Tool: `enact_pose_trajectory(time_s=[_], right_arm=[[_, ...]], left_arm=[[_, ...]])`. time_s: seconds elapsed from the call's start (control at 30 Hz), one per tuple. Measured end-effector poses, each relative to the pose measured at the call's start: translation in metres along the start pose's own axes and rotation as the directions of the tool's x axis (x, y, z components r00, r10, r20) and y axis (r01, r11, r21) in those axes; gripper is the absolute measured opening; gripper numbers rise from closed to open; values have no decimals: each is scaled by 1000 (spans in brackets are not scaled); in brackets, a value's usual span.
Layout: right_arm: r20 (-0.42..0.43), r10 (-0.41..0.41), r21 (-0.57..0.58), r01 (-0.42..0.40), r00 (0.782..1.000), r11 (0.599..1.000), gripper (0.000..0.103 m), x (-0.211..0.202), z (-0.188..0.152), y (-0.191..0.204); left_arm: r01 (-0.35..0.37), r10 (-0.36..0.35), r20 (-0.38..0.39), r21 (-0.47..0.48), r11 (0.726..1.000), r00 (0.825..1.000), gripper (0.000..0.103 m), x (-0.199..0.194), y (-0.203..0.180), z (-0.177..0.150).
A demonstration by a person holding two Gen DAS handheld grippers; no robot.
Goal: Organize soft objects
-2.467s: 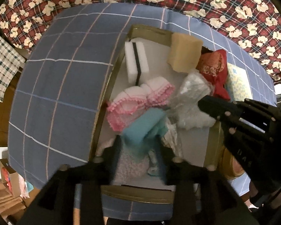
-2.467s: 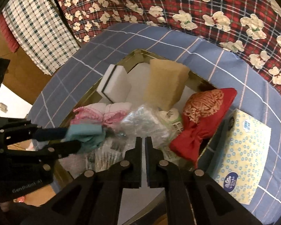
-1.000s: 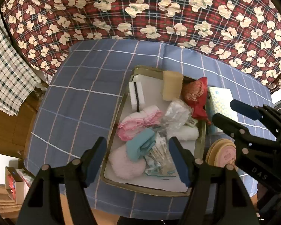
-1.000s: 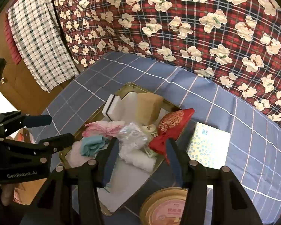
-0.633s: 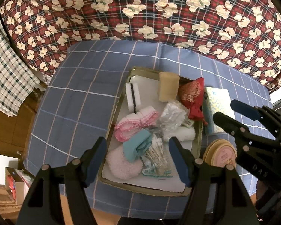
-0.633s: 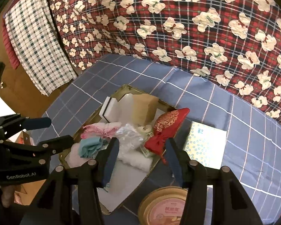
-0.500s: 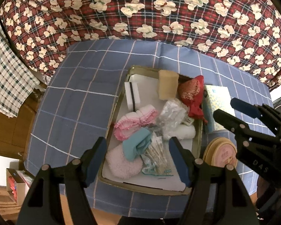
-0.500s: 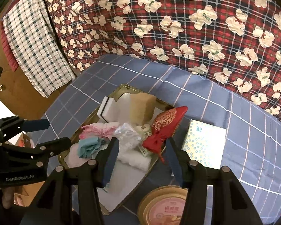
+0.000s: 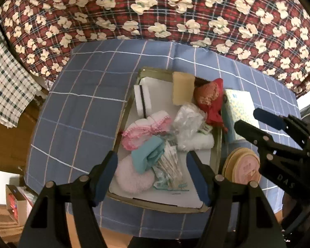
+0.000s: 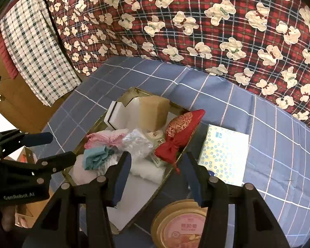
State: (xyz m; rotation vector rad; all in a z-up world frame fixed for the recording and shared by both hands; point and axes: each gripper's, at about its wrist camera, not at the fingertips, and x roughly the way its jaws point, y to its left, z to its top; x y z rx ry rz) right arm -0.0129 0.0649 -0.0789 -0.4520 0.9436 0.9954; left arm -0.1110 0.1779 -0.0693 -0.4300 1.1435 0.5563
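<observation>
While both tools hang above the tray (image 9: 122, 122), we treat the step in hand as choosing the next soft item, or checking that none is left out. The left gripper (image 9: 150, 175) has its jaws spread wide and holds nothing. The right gripper (image 10: 157, 175) is likewise spread wide and empty.

Soft items lie in the tray, ahead of and below both sets of jaws:
- The teal cloth (image 9: 148, 155) sits between the left jaws, resting on the pale pink pad (image 9: 132, 177).
- The pink frilled cloth (image 9: 146, 130) lies just beyond it.
- The crinkled plastic bag (image 10: 138, 144) lies just ahead of the right jaws.
- The red pouch (image 10: 179, 136) leans over the tray's edge, between the right jaws.
- The tan sponge (image 9: 183, 87) and the white sponge (image 9: 141, 101) stand at the far end.

The tissue pack (image 10: 223, 155) lies outside the tray, beyond the right jaw. The round tin (image 10: 181, 225) sits below the right jaws.

To do this step well, we judge the following:
1. Pick one item only; the pile overlaps, so neighbours may lift with it.
2. Descend with jaws wide, straddling the item's middle.
3. Close gently; these items compress.
4. Keep the two tools apart over the tray.
</observation>
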Motion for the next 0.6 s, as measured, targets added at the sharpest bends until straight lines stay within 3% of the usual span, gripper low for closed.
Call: enact_pose_trajectory(time_s=[0.6], right_arm=[[2,-17,-7,17,1000,1000,55,1,-2,-9]], left_arm=[[54,-54,-36,-11,998,998,78,8,-3,-1]])
